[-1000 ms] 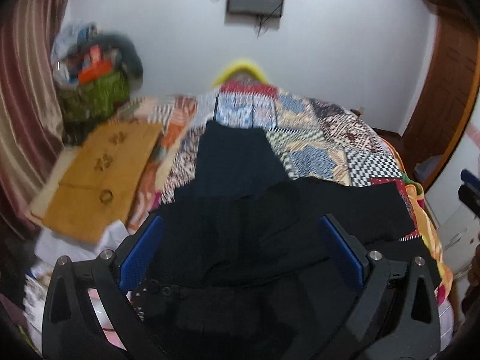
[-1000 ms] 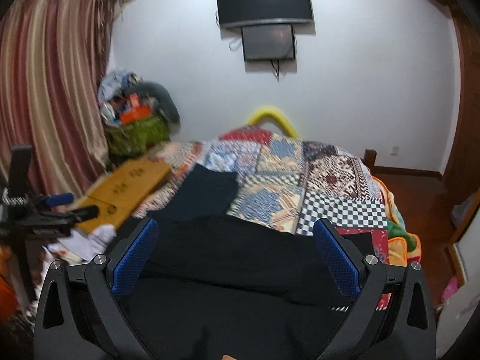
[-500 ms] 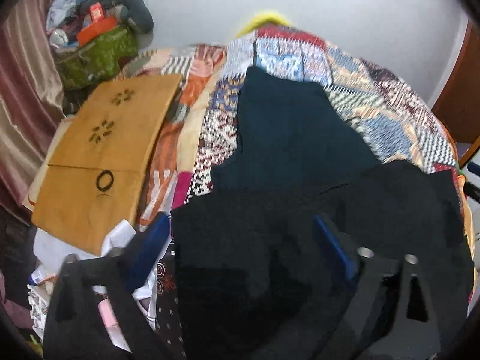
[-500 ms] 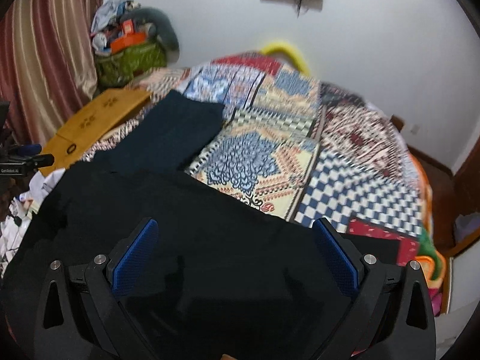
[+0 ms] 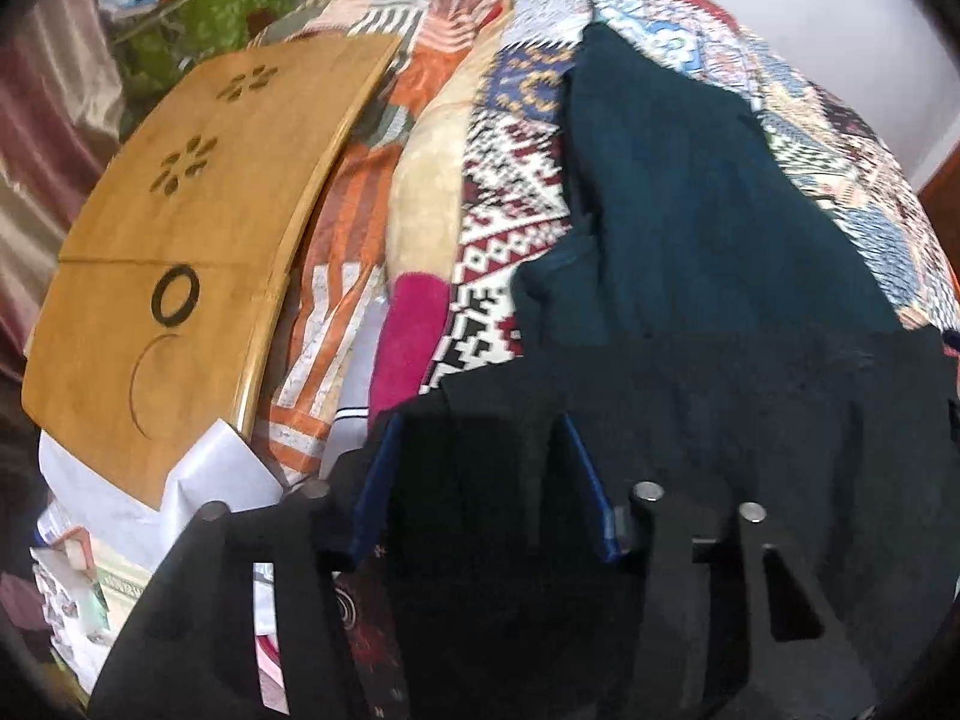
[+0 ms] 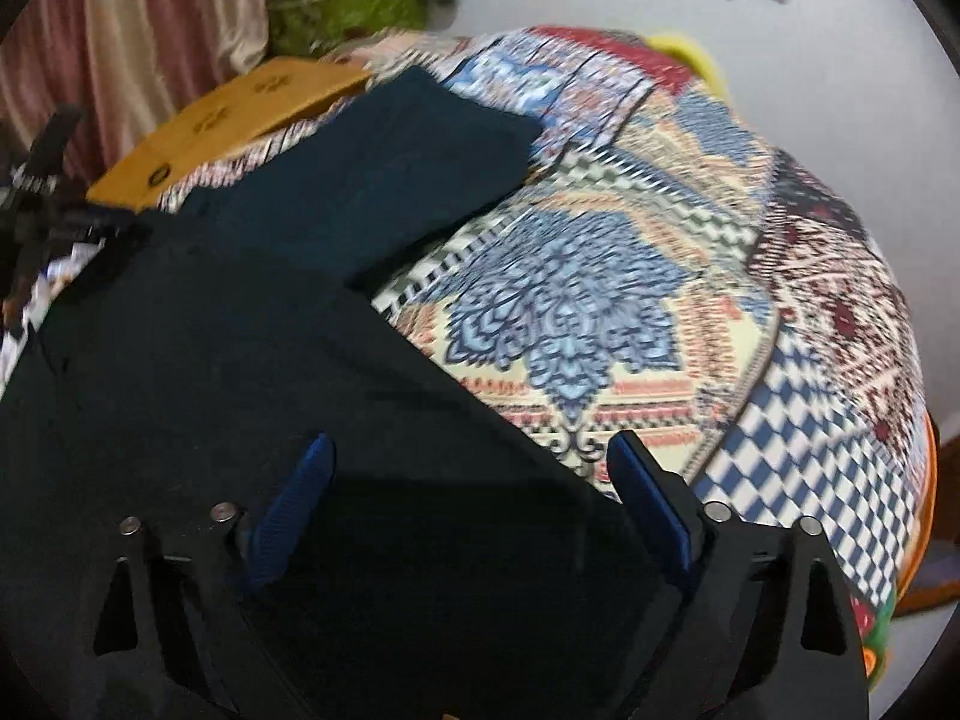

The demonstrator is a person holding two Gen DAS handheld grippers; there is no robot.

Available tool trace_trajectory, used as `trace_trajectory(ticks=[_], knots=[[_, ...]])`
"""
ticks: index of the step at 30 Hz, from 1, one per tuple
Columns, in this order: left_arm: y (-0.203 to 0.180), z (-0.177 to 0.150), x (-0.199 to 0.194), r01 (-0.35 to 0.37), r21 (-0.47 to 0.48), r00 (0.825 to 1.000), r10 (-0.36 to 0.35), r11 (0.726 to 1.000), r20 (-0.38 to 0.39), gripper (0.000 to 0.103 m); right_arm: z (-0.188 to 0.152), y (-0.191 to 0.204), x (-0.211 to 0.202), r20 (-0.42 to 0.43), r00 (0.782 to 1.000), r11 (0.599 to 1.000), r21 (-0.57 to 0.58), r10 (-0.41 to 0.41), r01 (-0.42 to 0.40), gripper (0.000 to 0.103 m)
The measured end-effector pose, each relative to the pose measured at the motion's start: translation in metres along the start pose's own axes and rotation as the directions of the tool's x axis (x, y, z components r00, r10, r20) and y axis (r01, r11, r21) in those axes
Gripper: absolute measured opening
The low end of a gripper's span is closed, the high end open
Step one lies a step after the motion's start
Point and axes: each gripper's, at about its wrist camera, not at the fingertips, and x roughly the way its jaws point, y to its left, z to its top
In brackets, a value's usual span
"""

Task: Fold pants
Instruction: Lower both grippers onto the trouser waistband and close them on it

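On the bed, over a patchwork quilt, the black pants lie spread across the near edge, with a folded dark teal garment lying just beyond and partly under their far edge; the left tool points steeply down at the near left corner of the pants, its blue pads partway apart with black cloth bunched between them; its jaws have just been closing, and whether the pads already press on the cloth cannot be told, since the fabric is dark and the picture blurred; the right tool hangs over the right part of the pants, close to where their edge meets the quilt, its blue pads standing wide with the black cloth below and between them, not pinched; its jaws have also just been closing a little; to the left of the bed a wooden board with cut-out flower shapes lies over papers, beside a striped curtain.
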Motion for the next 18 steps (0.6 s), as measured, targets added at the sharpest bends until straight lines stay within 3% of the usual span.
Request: trace_trajectory(ticks=[4, 10, 12, 14, 18], knots=[[0.004, -0.003, 0.0, -0.006, -0.035, 1.0, 0.007, 0.999, 0.012, 0.041, 0.003, -0.005, 0.007, -0.009, 0.999, 0.999, 0.006, 0.031, -0.031, 0.086], [-0.008, -0.004, -0.011, -0.057, -0.009, 0.998, 0.057, 0.998, 0.014, 0.019, 0.003, 0.003, 0.008, -0.019, 0.993, 0.992, 0.037, 0.118, -0.117, 0.044], [-0.01, -0.003, -0.011, -0.063, -0.014, 0.998, 0.063, 0.998, -0.015, 0.015, 0.004, 0.012, 0.005, -0.018, 0.994, 0.994, 0.017, 0.108, -0.108, 0.021], [-0.01, -0.001, -0.013, -0.055, -0.02, 0.998, 0.054, 0.998, -0.039, 0.01, 0.006, 0.021, 0.001, -0.011, 0.998, 0.998, -0.015, 0.062, -0.062, 0.01], [-0.014, -0.003, -0.04, -0.034, -0.015, 0.999, 0.034, 0.999, -0.002, 0.008, 0.008, 0.025, -0.016, 0.019, 1.0, 1.0, 0.009, 0.005, -0.005, 0.005]])
